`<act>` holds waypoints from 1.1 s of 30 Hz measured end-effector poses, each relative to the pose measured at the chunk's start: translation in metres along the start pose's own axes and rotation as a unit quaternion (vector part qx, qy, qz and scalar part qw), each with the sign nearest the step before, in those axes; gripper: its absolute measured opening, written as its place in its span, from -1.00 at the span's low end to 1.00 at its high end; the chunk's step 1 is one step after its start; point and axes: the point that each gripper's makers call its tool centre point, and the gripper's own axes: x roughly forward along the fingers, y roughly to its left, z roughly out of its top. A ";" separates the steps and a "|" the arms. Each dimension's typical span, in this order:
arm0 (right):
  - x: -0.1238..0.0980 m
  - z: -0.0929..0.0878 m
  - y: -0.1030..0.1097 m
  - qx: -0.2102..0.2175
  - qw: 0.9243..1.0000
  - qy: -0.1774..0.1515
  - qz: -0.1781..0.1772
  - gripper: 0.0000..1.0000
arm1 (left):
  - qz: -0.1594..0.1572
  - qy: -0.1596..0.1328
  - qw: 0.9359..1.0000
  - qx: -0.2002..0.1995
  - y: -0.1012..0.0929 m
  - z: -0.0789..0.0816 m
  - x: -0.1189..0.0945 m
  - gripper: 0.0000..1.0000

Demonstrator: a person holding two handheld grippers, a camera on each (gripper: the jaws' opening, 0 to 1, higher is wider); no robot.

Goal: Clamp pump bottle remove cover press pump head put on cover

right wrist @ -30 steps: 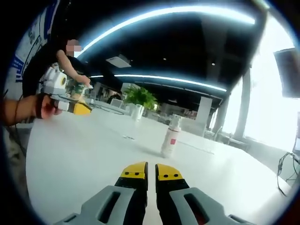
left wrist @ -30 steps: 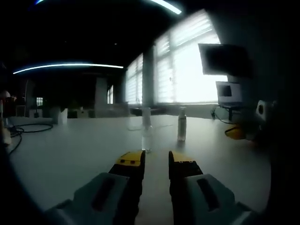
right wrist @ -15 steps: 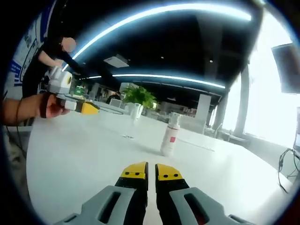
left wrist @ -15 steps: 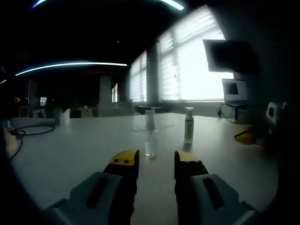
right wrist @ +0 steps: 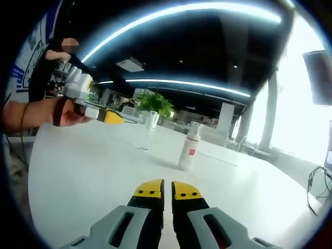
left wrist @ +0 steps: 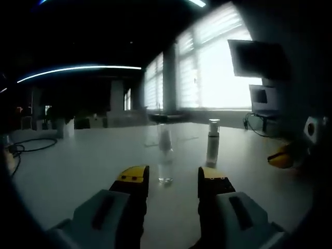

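Note:
A white pump bottle with a pink label stands on the white table, ahead of my right gripper, whose jaws are shut with nothing between them. In the left gripper view the same bottle stands right of centre. A clear cover stands upright just beyond my left gripper, in line with its open jaws. In the right gripper view this cover is small and faint, and a hand holds the left gripper at the far left. The right gripper shows at the right edge.
Dark cables lie at the table's left side. A monitor and a laptop stand by the bright windows. A potted plant sits at the table's far side, and a person stands at the back left.
My left gripper's jaws have spread wider and it has come closer to the clear cover. In the right gripper view the hand with the left gripper has moved towards the bottle.

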 end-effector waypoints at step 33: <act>0.002 0.000 0.003 -0.024 1.000 0.000 0.004 -1.00 | 0.026 0.037 0.999 0.007 0.015 -0.024 0.084 -0.26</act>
